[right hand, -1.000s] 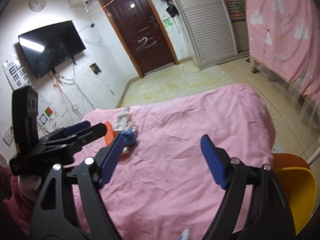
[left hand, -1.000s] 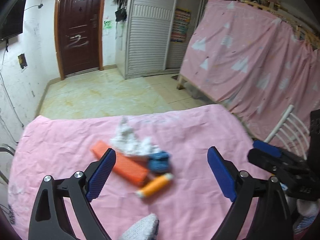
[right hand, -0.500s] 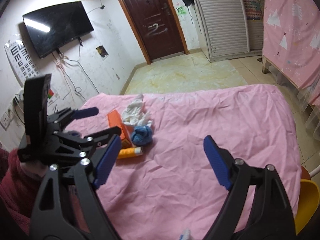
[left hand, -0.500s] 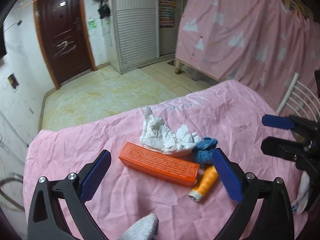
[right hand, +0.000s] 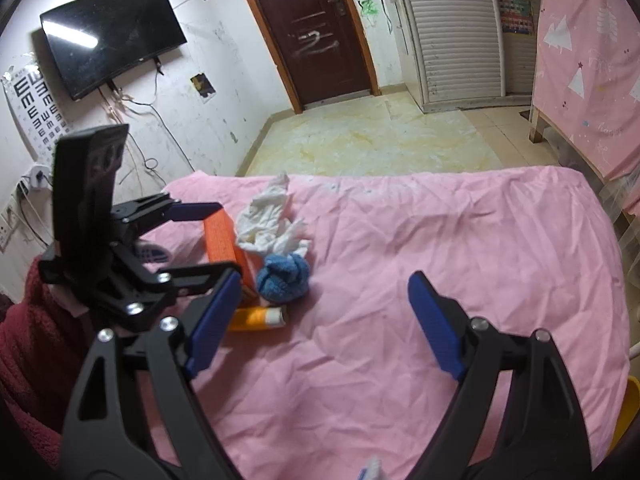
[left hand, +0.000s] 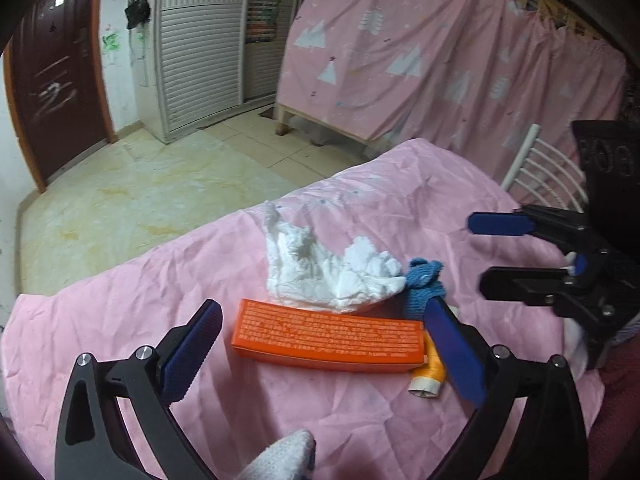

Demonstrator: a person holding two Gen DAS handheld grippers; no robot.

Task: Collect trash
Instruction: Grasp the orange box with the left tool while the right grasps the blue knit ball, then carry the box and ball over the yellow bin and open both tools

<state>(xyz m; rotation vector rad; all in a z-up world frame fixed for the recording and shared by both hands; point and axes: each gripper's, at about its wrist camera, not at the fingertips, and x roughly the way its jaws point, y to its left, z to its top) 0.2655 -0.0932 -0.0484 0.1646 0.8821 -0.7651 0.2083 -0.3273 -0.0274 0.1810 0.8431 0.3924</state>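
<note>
Jaws of left gripper — wide, empty — now nearer orange box.

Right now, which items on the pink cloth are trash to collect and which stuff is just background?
Job items:
- crumpled tissue
- orange box
- blue cloth ball
- orange tube

Just there:
- television
- door
- white chair
- pink curtain

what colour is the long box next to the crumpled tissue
The box is orange with fine white print, clearest in the left wrist view.
</note>
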